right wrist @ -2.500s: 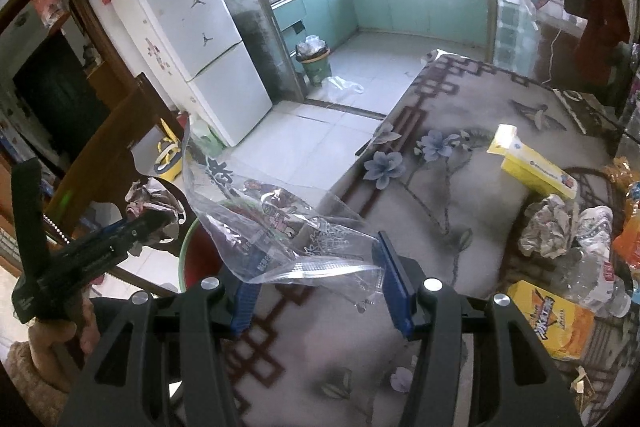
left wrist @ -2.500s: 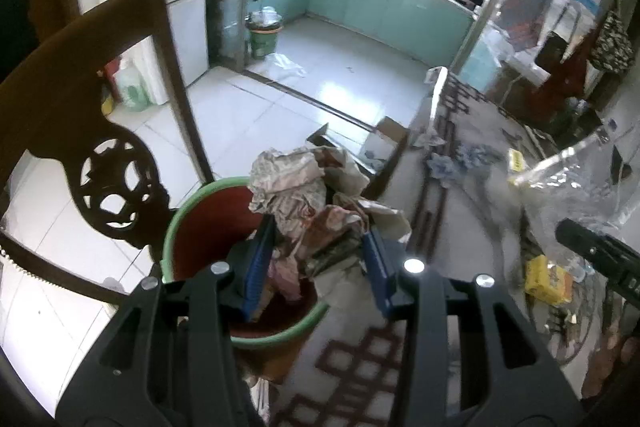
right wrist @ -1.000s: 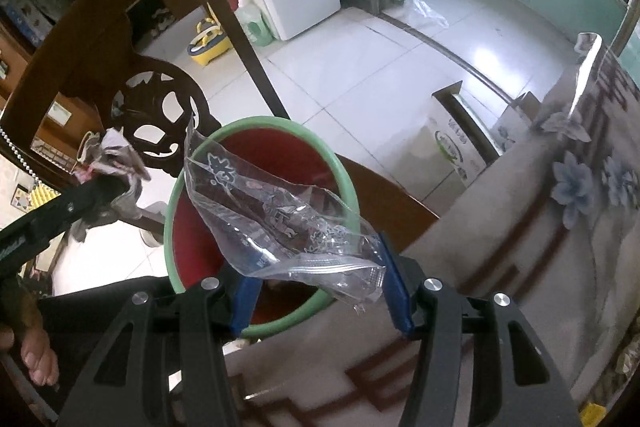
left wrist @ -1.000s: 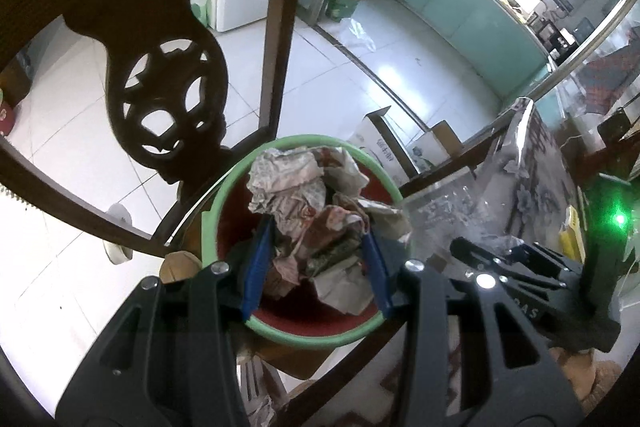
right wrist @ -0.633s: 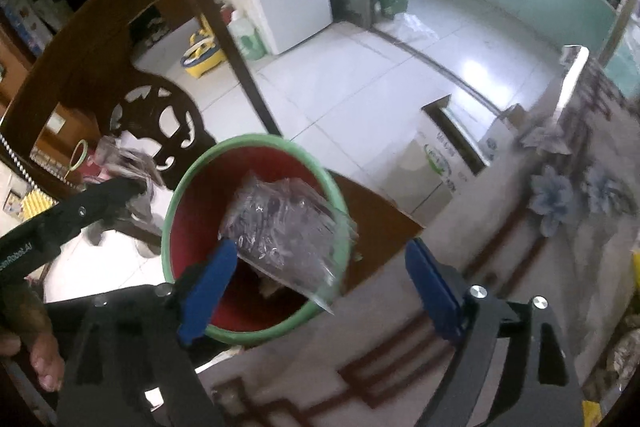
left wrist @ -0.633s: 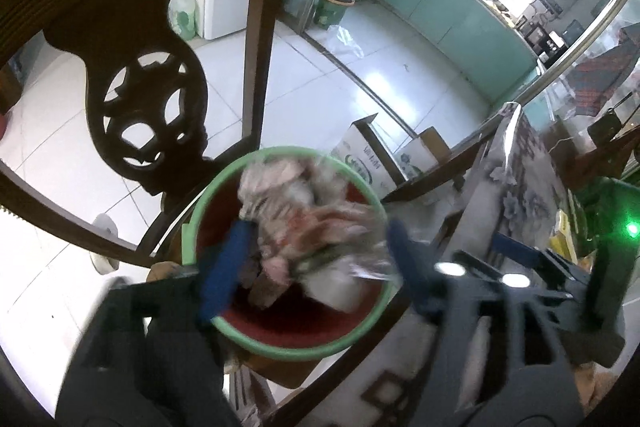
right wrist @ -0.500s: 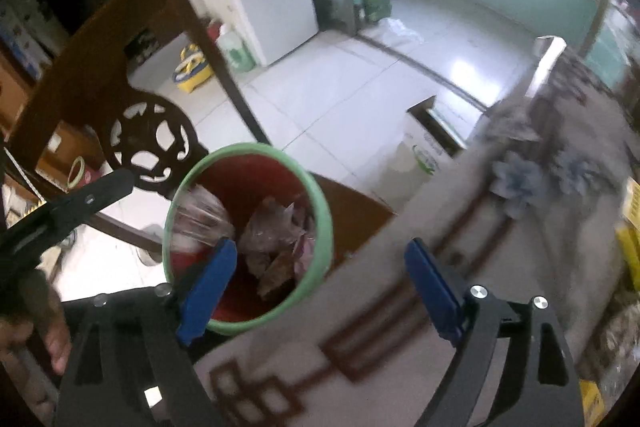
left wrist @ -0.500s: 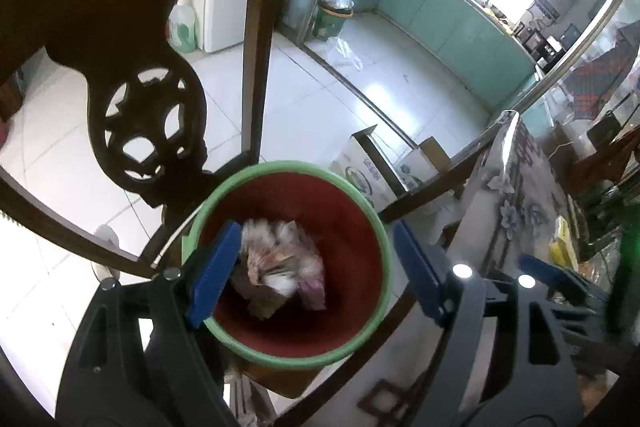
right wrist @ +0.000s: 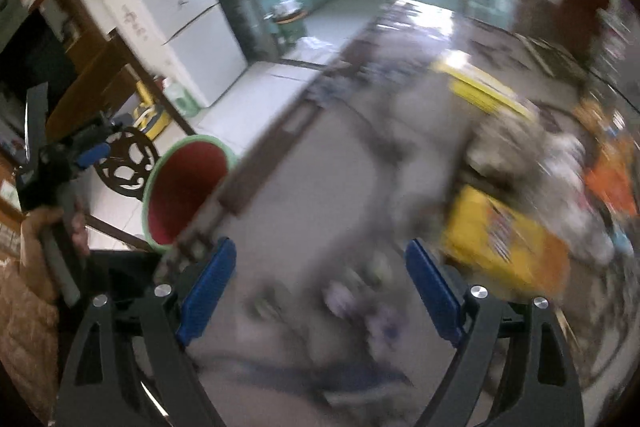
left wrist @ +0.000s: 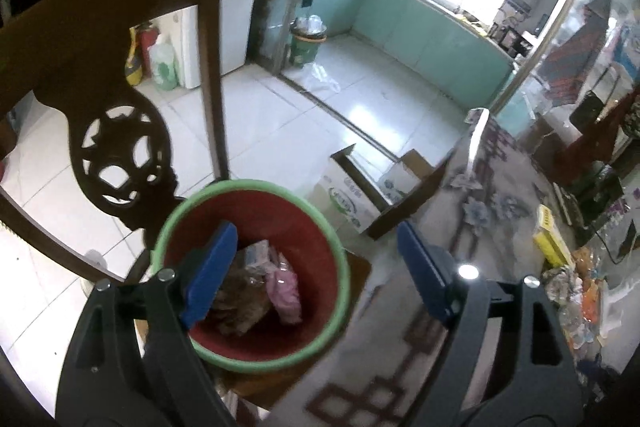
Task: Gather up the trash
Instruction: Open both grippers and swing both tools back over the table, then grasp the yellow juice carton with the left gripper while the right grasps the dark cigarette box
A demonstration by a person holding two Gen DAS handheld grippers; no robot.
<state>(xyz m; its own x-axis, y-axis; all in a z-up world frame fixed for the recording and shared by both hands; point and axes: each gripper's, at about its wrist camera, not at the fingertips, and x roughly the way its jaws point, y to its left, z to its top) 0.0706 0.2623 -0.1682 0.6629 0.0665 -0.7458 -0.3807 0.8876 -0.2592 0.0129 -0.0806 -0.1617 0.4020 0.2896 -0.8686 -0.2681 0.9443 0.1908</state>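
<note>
A red bin with a green rim (left wrist: 248, 355) stands on a chair seat by the table edge; it also shows in the right wrist view (right wrist: 188, 187). Crumpled paper and a clear bag (left wrist: 260, 279) lie inside it. My left gripper (left wrist: 316, 279) is open and empty, just above the bin. My right gripper (right wrist: 320, 291) is open and empty over the table; its view is blurred. A yellow snack bag (right wrist: 500, 239), a yellow box (right wrist: 484, 91) and crumpled wrappers (right wrist: 516, 147) lie on the table to the right.
A dark carved wooden chair back (left wrist: 116, 131) rises left of the bin. An open cardboard box (left wrist: 360, 195) sits on the tiled floor behind it. The floral tablecloth (left wrist: 492, 211) covers the table. More litter (left wrist: 576, 279) lies at its right end.
Both grippers opened and dropped their loads, the crumpled paper and the clear bag, into the bin. The right gripper then swung right over the table; the left one pulled back slightly.
</note>
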